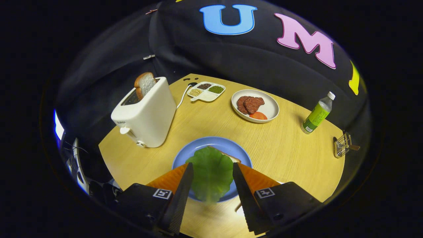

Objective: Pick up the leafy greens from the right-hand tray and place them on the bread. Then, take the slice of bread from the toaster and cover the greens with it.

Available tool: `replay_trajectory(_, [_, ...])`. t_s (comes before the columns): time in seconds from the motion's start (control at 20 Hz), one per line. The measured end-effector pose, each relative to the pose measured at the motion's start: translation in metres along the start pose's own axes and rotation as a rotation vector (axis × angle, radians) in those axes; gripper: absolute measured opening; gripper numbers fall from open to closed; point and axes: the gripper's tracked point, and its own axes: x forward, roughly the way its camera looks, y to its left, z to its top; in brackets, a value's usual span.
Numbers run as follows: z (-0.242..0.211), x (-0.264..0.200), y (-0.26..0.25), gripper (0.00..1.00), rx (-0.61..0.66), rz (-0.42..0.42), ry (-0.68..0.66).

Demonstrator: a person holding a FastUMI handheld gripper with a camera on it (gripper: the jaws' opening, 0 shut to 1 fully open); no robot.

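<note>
gripper (211, 170) spread, flanking leafy greens (211, 173), contact unclear; greens on blue plate (198, 147); bread slice (144, 84) in toaster (147, 115)

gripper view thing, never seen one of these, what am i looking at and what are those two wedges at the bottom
This is a fisheye camera riding on a hand-held gripper, looking forward along its two fingers; a person carries it, there is no robot arm. The wedges are the jaws. They stand either side of a green leaf; whether they press it or have let go, I cannot tell. The leaf lies over bread on a blue plate. Beyond, on the wooden table: a white toaster with a bread slice sticking up, a small tray of beans, a white plate with meat and tomato, a bottle and a wire holder.
</note>
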Motion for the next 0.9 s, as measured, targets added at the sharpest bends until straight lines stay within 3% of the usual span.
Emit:
replay_trajectory(0.55, [0.122,-0.023,0.089,0.74,-0.032,0.112,-0.202])
replay_trajectory(0.9, [0.176,0.028,0.162,0.74,-0.111,0.134,-0.188])
